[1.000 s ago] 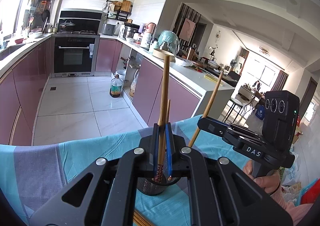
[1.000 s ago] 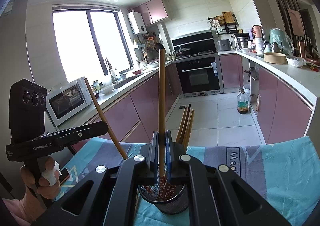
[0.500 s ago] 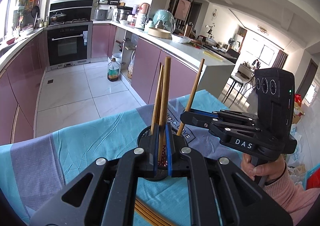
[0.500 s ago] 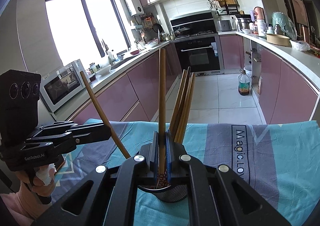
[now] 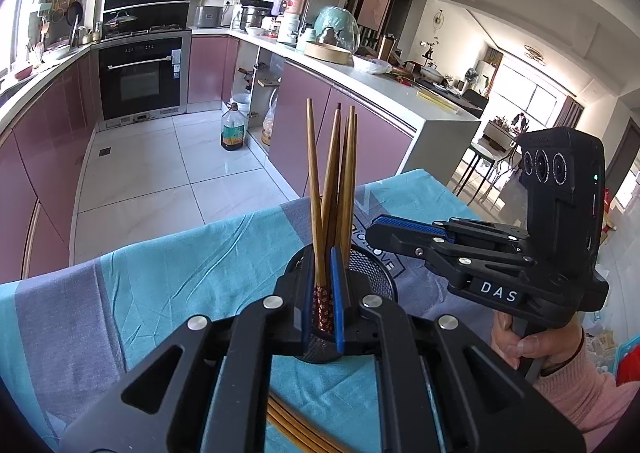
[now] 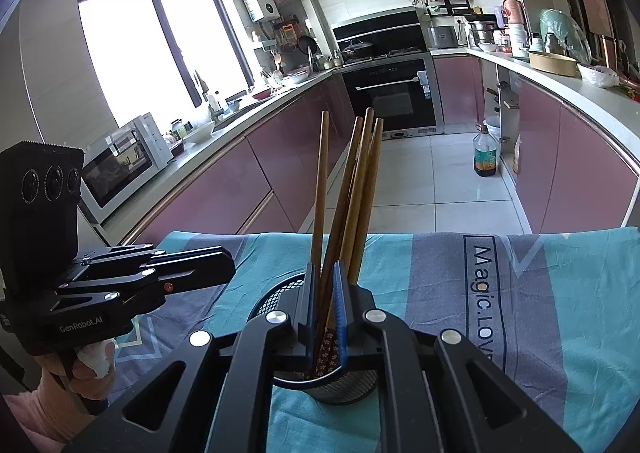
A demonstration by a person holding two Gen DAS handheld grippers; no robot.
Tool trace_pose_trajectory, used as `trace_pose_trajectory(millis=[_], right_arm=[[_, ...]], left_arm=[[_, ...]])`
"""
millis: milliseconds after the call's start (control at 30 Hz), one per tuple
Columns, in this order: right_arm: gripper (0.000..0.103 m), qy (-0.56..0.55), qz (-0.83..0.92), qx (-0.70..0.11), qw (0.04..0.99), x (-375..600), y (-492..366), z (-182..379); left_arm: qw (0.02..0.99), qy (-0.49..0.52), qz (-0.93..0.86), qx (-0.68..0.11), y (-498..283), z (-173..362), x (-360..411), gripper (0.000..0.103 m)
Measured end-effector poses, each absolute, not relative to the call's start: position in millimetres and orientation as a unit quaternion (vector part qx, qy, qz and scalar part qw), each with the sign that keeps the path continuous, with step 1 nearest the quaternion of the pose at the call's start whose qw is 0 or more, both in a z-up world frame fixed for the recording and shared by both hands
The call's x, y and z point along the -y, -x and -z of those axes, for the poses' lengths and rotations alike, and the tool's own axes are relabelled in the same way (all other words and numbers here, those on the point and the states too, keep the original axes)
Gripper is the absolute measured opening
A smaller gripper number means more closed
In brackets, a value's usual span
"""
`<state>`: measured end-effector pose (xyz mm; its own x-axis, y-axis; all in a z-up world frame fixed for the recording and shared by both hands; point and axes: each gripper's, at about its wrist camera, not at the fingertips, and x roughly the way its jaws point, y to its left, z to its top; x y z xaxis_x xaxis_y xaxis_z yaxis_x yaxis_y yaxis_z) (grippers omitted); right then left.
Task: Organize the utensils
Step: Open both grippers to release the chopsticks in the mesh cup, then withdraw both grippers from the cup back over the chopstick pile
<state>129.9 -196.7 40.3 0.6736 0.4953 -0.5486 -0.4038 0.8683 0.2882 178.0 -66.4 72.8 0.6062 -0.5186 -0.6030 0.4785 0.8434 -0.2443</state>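
We had the wooden chopsticks (image 5: 332,181) standing in the black mesh cup (image 5: 372,273), patterned ends down and tips fanned apart. The cup stood on the teal and grey cloth (image 5: 160,293) over the table. Seen from the other hand, the left gripper (image 6: 230,273) hung just left of the cup. Its jaws were pressed together with nothing clamped. The right gripper (image 5: 374,227) sat close to the cup's far rim, and its jaws were opening by a sliver. In its own view chopstick ends showed in the gap, but the left view showed no stick caught in it, so we judged it empty.

More chopsticks (image 5: 288,425) lay flat on the cloth right under the left gripper, so the job looked unfinished.

Our worry was the cup, which looked light and top-heavy with tall sticks leaning outward. A gripper pulling away sideways could clip a stick or the rim and tip everything over. Reaching for the flat ones could also drag the loose cloth, or nudge them off the near edge.
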Motion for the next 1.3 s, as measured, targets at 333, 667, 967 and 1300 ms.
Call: trace_pose_trajectory(millis=[333,667,967,1300], right_arm=[[0.05,-0.068,-0.241,-0.305,0.919,200,-115,-39],[0.089,-0.056,-0.246,-0.27,0.929,204,-77,-44],[0.096,-0.048,-0.281,-0.295,0.912,190,-49,-18],[0.094,0.001,-0.29,-0.369,0.883,150,-37,29]], left_arm=[[0.923,0.007,0.247,-0.296,-148,-72,65,0.034],[0.945,-0.002,0.202,-0.259,-116,-65,52,0.072],[0.946,0.006,0.161,-0.28,-98,-36,21,0.08],[0.929,0.011,0.131,-0.347,-87,25,-11,0.077]])
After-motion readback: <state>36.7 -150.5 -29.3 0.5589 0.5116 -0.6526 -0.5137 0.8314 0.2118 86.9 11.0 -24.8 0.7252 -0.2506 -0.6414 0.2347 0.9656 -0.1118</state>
